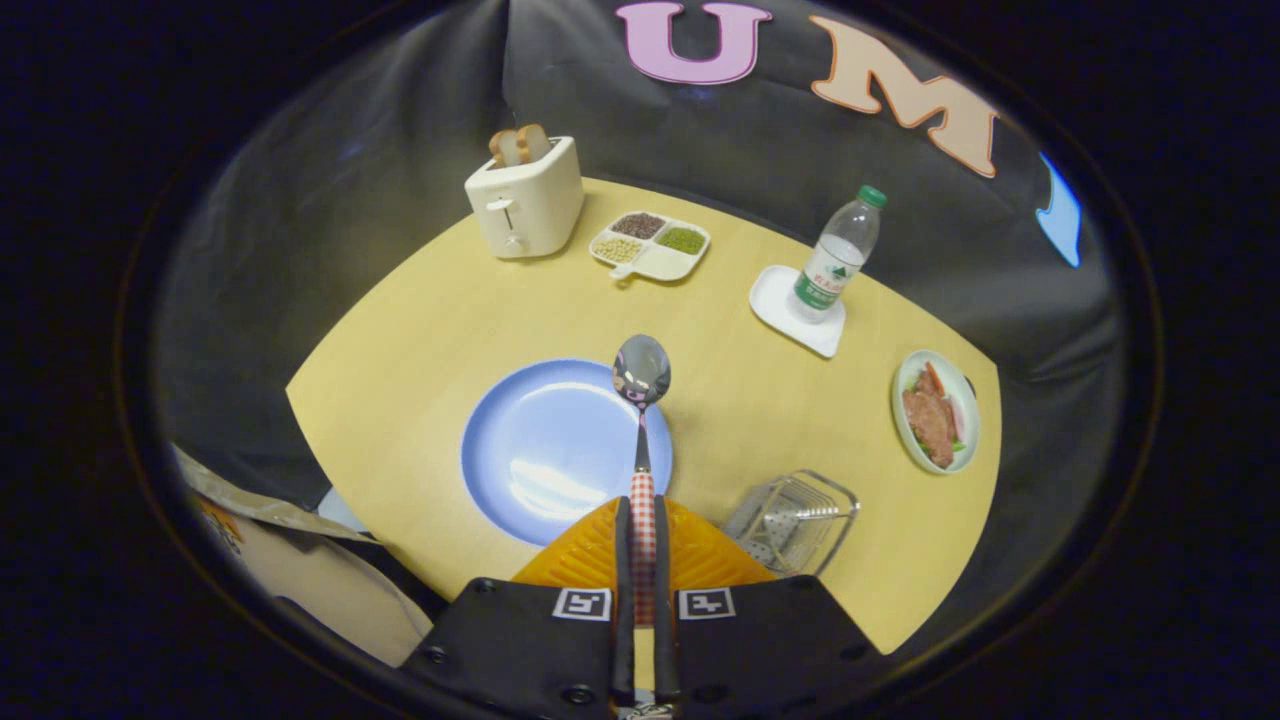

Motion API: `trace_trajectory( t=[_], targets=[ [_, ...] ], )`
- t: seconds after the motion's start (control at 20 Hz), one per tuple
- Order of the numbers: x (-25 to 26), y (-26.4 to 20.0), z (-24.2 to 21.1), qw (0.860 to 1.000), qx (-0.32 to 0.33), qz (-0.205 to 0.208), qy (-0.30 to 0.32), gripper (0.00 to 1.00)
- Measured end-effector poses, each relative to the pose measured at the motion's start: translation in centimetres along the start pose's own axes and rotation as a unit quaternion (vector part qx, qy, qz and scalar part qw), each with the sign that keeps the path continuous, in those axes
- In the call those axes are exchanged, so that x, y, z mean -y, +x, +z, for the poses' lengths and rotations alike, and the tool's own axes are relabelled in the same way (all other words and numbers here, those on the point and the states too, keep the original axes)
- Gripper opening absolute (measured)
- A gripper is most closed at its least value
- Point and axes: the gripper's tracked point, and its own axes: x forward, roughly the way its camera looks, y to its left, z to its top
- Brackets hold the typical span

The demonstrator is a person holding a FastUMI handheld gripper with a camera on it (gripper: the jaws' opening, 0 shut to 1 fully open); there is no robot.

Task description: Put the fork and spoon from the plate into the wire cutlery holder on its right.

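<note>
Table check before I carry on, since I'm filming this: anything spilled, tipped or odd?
Nothing stands out. The gripper is shut on the spoon above the blue plate; the wire cutlery holder already holds the fork.

My view is evenly lit from overhead, bright on the tabletop (450, 330) and falling off to dim grey on the cloth wall behind. A white glare patch sits on the blue plate (545, 450), and the spoon (641, 372) bowl mirrors the lights. Shadows are short and soft. The fisheye bends the tabletop's edges into curves. My jaws, nearest the lens, look slightly soft.
</note>
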Motion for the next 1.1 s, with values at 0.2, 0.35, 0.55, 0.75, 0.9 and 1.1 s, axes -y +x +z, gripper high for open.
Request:
trace_trajectory(
  t=[0.2,0.35,0.55,0.75,0.9,1.1],
  targets=[
    [3.0,-2.3,-0.4,1.000,-0.019,-0.002,-0.004,0.11],
    [5.3,-3.8,-1.5,0.999,-0.049,-0.007,-0.013,0.11],
    [7.5,-4.8,-3.3,0.996,-0.091,-0.002,-0.020,0.11],
    [10.1,-5.5,-5.1,0.992,-0.125,-0.008,-0.029,0.11],
    [11.4,-5.7,-6.6,0.987,-0.156,-0.005,-0.038,0.11],
    [12.6,-5.3,-7.4,0.977,-0.201,0.007,-0.068,0.10]
  ],
)
